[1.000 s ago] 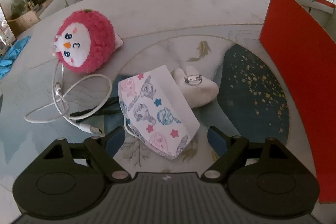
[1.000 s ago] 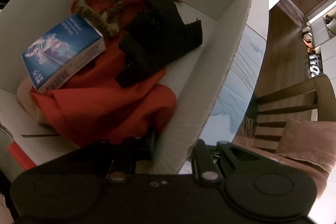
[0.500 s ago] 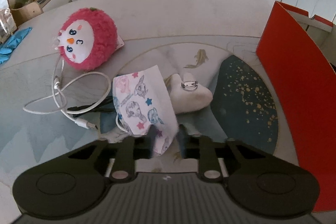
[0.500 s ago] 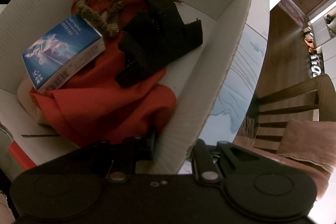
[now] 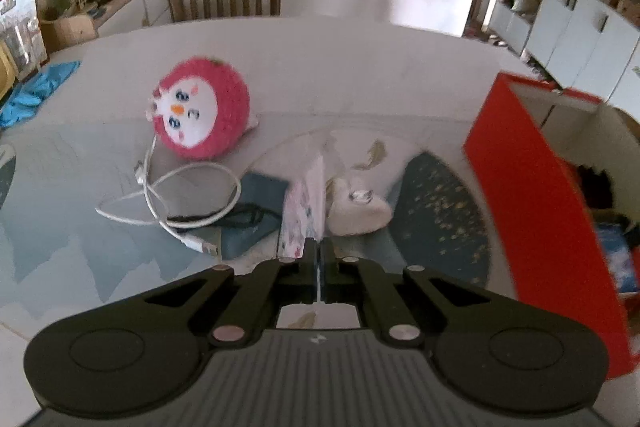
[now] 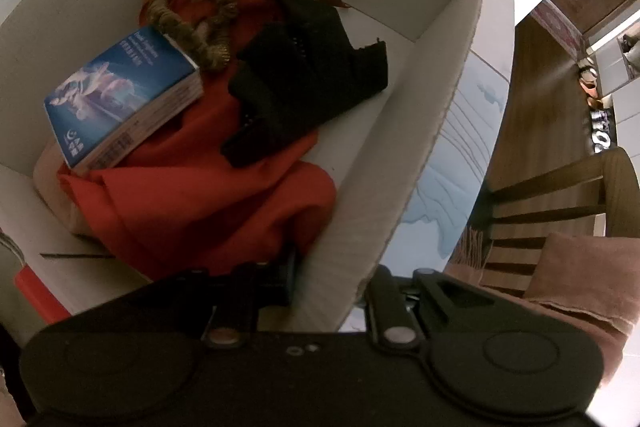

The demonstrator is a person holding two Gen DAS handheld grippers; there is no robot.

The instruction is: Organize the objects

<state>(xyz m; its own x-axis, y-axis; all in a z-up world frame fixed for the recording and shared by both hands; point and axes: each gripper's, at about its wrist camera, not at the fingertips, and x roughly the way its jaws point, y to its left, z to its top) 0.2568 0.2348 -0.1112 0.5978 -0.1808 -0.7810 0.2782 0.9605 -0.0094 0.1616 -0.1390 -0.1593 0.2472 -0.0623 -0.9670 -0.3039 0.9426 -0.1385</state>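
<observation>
- Left wrist view: my left gripper (image 5: 319,247) has gone from spread wide around the printed face mask (image 5: 304,205) to pressed together on its near edge, and the mask now hangs edge-on, lifted off the table (image 5: 360,75).
- That suggests the pick has worked; the carry to the red box (image 5: 532,195) on the right comes next.
- Left behind on the table are the pink plush toy (image 5: 202,113), the white cable (image 5: 180,199) and a small white pouch (image 5: 360,213), so plenty of sorting remains.
- Right wrist view: my right gripper (image 6: 332,291) has not moved; it pinches the box's cardboard wall (image 6: 404,163), one finger inside and one outside, steadying it.
- Inside already lie a red cloth bag (image 6: 208,195), a blue tissue pack (image 6: 120,99), a black cloth item (image 6: 308,87) and a braided ring (image 6: 192,19).
</observation>
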